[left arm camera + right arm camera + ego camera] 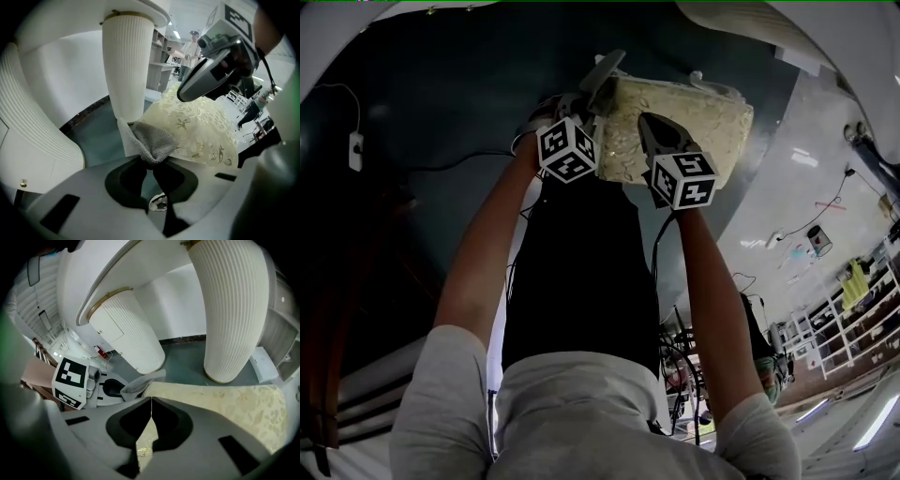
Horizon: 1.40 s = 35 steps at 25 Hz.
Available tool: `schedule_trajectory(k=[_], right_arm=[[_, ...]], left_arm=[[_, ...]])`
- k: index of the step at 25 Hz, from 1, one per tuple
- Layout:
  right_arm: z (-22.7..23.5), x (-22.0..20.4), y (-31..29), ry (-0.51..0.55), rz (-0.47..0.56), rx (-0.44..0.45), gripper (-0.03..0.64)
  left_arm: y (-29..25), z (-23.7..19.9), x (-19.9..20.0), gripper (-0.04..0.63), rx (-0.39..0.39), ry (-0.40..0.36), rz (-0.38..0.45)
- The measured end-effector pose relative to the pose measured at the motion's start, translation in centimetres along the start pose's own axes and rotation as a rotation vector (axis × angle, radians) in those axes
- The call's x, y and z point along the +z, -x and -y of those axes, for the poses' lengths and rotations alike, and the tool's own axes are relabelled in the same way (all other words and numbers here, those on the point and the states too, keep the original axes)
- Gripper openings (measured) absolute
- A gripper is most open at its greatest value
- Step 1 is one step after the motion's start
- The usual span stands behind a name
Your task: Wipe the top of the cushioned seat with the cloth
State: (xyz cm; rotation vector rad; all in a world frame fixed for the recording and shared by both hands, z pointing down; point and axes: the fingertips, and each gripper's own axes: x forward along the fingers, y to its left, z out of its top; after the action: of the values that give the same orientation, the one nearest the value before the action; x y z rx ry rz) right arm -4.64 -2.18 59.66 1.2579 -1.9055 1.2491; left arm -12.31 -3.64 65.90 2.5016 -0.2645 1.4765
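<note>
– Cloth check: where does the small grey knitted cloth [154, 140] sit?

– Bunched at the tips of the left gripper [149, 163]. The jaws are pinched on it, and a short tuft stands out past them. The bunch lies against one corner of the cushioned seat [206, 126].

– Seat description?

– Rectangular pad, pale cream, with a glossy cover carrying a leaf pattern. The cloth meets only that corner. The rest of the top is uncovered. In the head view the seat lies ahead of both grippers.

– Right gripper [151, 401]?

– Jaws pressed together with nothing between them. It hangs over the seat top, just beside the left gripper and pointing steeply down. I cannot tell whether its tips touch the cover.

– Spacing between the two?

– Close, but apart. From the right gripper view the left one shows at the seat's left corner, with the cloth draped in front of it.

– Surroundings?

– A dark teal floor [183, 357] shows around the seat. A tall white ribbed column [229, 310] stands just beyond the far edge, and a broader white ribbed column [126, 333] stands behind the cloth corner. The person's bare forearms [478, 253] run down to both grippers.
</note>
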Motion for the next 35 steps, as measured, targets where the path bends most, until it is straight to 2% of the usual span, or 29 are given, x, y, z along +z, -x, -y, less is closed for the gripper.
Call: schedule_trajectory(k=[5,12,26,35], right_arm=[[-0.4,-0.6,0.8,0.016,0.004,0.002,0.013],[-0.3,-2.1,1.9,0.041,0.000,0.003,0.014],[-2.5,-5.8,3.4,0.095,-0.035,0.040,0.014],[-3.5,-7.6,4.3,0.128,-0.047,0.054,0.014]], left_arm=[[0.8,2.7,-0.6,0.054,-0.032,-0.093,-0.031],[0.7,5.0,-1.0,0.054,-0.029,-0.120,-0.031],[1.6,9.8,-3.3,0.054,-0.042,-0.079,-0.024],[2.1,12.1,-4.3,0.054,-0.017,-0.059,-0.025]])
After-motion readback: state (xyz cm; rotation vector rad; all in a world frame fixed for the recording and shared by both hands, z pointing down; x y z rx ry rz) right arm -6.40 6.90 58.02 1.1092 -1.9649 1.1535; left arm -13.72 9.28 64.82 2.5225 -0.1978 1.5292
